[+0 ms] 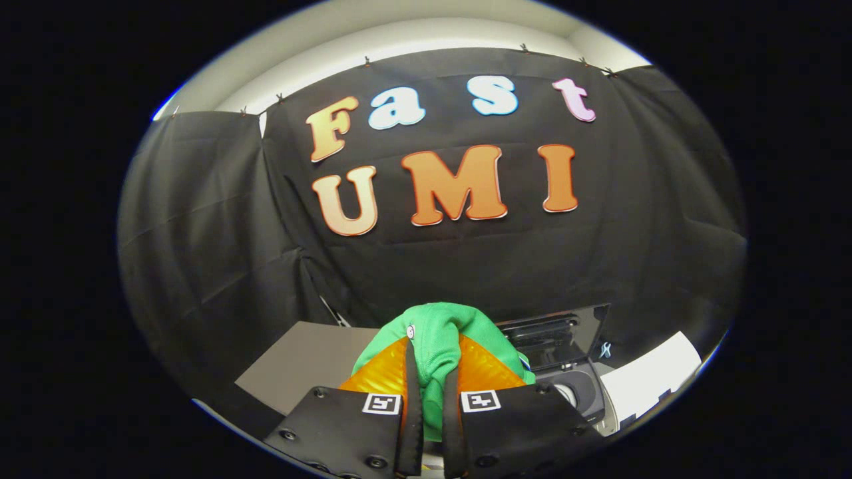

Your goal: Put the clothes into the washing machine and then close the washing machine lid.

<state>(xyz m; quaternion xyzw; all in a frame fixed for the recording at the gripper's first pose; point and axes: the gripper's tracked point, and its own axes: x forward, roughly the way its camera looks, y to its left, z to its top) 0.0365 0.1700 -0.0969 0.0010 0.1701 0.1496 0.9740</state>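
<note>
A: What is the hand-held gripper (432, 379) doing?
B: Its two fingers are drawn narrow, both pressing on a bunched green cloth garment (436, 339) that bulges up between and above them.
A: And the washing machine?
B: The dark top-loading washing machine (579, 389) sits just beyond the fingers, to the right of the garment, its glossy black lid (559, 336) standing open behind the round drum opening. A grey flat tabletop (303, 362) lies left of the garment.

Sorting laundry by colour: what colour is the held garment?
Green garment, seen in the gripper view.
</note>
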